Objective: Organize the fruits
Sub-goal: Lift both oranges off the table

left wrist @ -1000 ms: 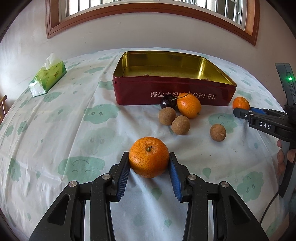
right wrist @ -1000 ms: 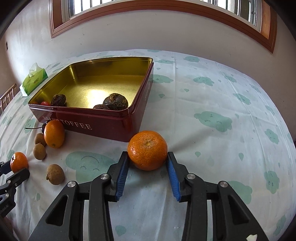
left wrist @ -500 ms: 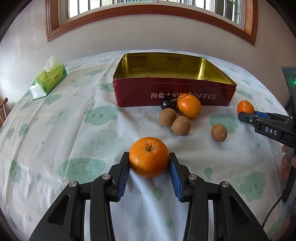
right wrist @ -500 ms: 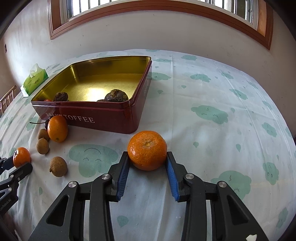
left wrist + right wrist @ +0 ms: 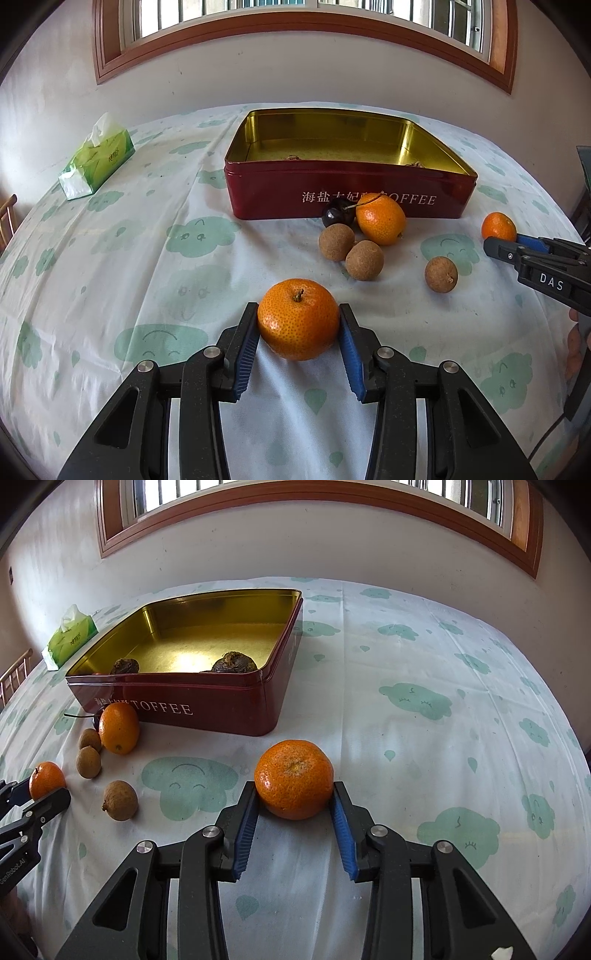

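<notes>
My left gripper (image 5: 298, 308) is shut on a tangerine (image 5: 298, 325), blue pads pressing both its sides, just over the cloud-print cloth. My right gripper (image 5: 294, 786) is shut on a second tangerine (image 5: 294, 775) near the corner of the red toffee tin (image 5: 221, 709). In front of the tin (image 5: 258, 192) lie an oval orange fruit (image 5: 380, 219), a dark cherry (image 5: 334, 216) and three brown longans (image 5: 364, 260). Two dark wrinkled fruits (image 5: 234, 662) sit inside the tin.
A green tissue pack (image 5: 98, 158) lies at the far left of the table. The wall and a wood-framed window rise behind the tin. A wooden chair back (image 5: 14, 675) shows past the left table edge. A hand (image 5: 576, 332) holds the right gripper's handle.
In the left wrist view the right gripper with its tangerine has drifted slightly right and nearer. The tin sits a little farther off in the right wrist view. The left gripper has kept still.
</notes>
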A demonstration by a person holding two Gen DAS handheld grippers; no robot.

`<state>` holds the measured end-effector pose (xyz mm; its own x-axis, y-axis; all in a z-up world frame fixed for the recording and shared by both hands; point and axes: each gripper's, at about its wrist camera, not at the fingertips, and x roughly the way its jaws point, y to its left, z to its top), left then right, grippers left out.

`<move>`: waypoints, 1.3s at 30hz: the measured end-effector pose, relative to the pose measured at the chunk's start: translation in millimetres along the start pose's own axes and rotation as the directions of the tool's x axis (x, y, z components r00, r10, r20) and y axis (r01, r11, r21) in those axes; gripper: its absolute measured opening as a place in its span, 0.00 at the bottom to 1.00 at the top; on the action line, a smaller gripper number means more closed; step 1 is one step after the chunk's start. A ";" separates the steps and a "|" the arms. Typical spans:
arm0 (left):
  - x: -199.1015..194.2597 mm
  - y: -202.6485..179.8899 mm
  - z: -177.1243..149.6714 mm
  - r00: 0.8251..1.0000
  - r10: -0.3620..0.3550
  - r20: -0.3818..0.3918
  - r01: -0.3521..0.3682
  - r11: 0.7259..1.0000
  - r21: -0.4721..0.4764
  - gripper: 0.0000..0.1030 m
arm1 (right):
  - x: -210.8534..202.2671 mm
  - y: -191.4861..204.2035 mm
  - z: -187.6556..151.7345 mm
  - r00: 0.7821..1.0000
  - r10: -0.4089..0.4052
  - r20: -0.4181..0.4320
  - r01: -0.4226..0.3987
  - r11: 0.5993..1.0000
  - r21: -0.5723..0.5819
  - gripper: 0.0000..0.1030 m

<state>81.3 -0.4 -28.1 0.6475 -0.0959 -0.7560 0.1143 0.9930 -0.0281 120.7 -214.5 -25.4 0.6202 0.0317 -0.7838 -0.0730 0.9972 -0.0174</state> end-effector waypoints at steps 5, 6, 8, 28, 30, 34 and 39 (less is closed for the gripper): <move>-0.2 0.3 -0.1 1.000 0.002 0.002 -0.002 1.000 -0.001 0.41 | 0.0 -0.2 0.2 1.000 0.000 0.000 0.000 1.000 0.000 0.35; -0.4 0.0 -0.4 1.000 0.001 0.002 -0.001 1.000 0.000 0.41 | 0.0 -0.1 0.1 1.000 0.000 0.000 0.000 1.000 0.000 0.35; -0.3 0.3 -0.5 1.000 0.001 0.002 -0.001 1.000 -0.002 0.41 | 0.0 0.0 0.1 1.000 -0.001 0.000 0.001 1.000 -0.001 0.35; -0.9 -0.6 -1.1 1.000 0.001 0.004 -0.001 1.000 -0.001 0.41 | -0.5 0.3 -0.2 1.000 -0.005 0.001 0.005 1.000 -0.004 0.35; -1.0 -0.2 -1.1 1.000 0.001 0.004 -0.001 1.000 -0.001 0.41 | -0.6 0.7 -0.4 1.000 -0.006 0.002 0.006 1.000 -0.004 0.35; -1.6 0.4 -1.1 1.000 0.001 0.005 -0.001 1.000 -0.004 0.41 | -1.1 -2.4 0.0 1.000 -0.009 0.005 0.009 1.000 0.007 0.34; -2.8 0.5 -1.2 1.000 0.005 0.008 -0.005 1.000 -0.006 0.41 | -3.7 -4.1 0.5 1.000 -0.011 0.018 0.011 1.000 0.009 0.34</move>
<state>78.7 0.5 -26.8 0.6544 -0.0918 -0.7505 0.1064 0.9939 -0.0288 119.1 -218.6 -22.1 0.6347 0.0221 -0.7725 -0.0594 0.9980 -0.0202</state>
